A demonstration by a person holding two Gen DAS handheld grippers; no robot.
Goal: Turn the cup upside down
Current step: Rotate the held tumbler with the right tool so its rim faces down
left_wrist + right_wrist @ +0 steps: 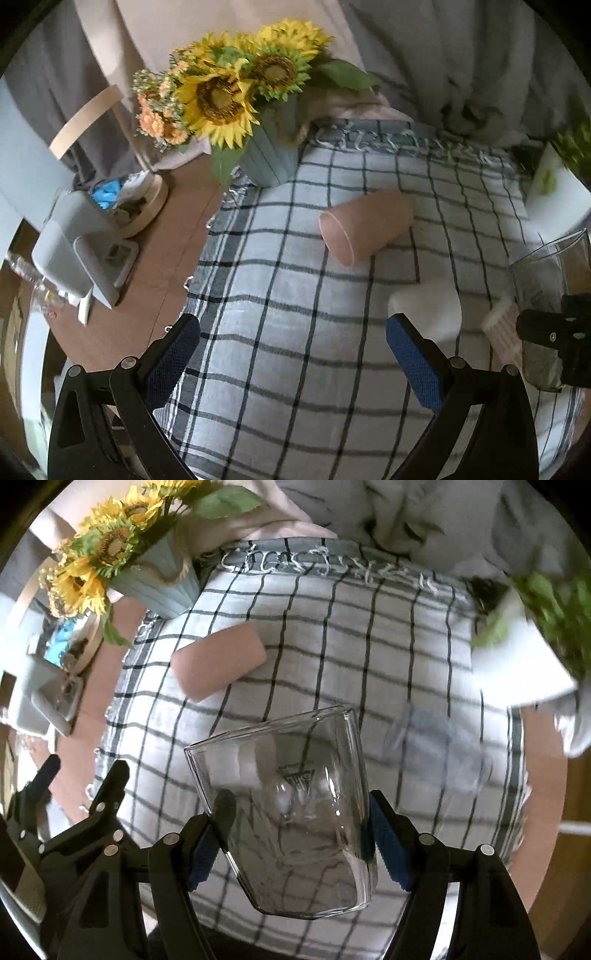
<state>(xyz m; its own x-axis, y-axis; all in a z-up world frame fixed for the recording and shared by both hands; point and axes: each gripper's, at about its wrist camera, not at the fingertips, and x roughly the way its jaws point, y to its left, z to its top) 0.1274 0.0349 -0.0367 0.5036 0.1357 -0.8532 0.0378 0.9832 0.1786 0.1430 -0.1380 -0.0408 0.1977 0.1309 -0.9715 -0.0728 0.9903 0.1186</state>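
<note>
My right gripper (299, 819) is shut on a clear glass cup (291, 805) and holds it tilted above the checked cloth (369, 646). The glass cup also shows at the right edge of the left wrist view (550, 273), with the right gripper's black frame below it. A pink cup (364, 227) lies on its side on the cloth, its open mouth toward the left; it also shows in the right wrist view (218, 661). My left gripper (291, 343) is open and empty, above the cloth, nearer than the pink cup.
A blue vase of sunflowers (269, 158) stands at the cloth's far left corner. A white device (77, 251) and a round wooden tray (147, 206) sit on the brown table at left. A white block (428, 306) lies on the cloth. A green plant (554, 620) is at right.
</note>
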